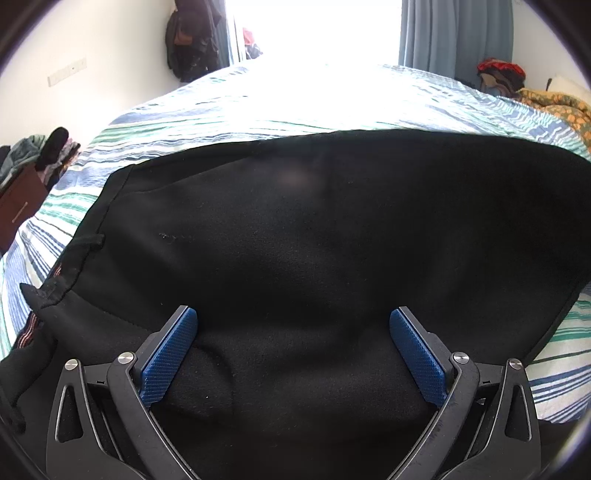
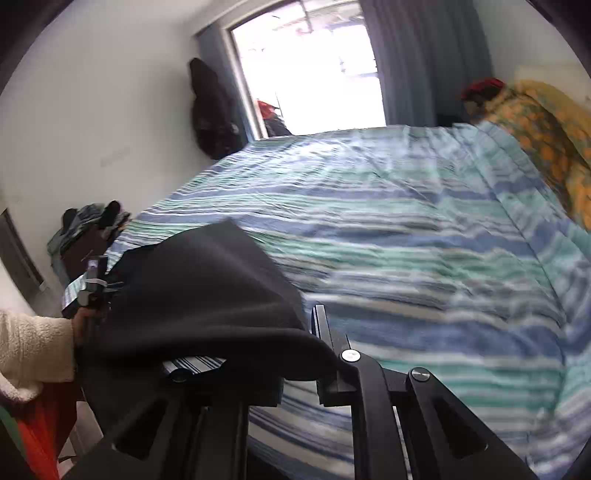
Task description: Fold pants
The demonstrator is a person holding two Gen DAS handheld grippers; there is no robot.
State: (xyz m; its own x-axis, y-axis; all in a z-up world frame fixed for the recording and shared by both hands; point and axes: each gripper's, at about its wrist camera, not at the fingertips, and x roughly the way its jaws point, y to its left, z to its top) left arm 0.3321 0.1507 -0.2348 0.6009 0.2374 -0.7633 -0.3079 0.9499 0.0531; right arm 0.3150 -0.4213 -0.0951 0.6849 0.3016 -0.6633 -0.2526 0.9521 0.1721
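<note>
While the left gripper (image 1: 293,321) is held with its blue pads (image 1: 170,354) spread wide over the black pants (image 1: 314,229), nothing is pinched between them. The pants are seen spread across the near edge of the striped bed cover (image 1: 258,107), with open cover left toward the far edge and the bright window (image 1: 314,29). The right gripper (image 2: 310,332) is pressed nearly together on a fold of the pants (image 2: 207,295), lifted above the cover (image 2: 424,240). Only the right wrist view shows a cream sleeve (image 2: 33,350) and the other gripper at the left edge. Its left finger is hidden under cloth, and the picture is blurred.
</note>
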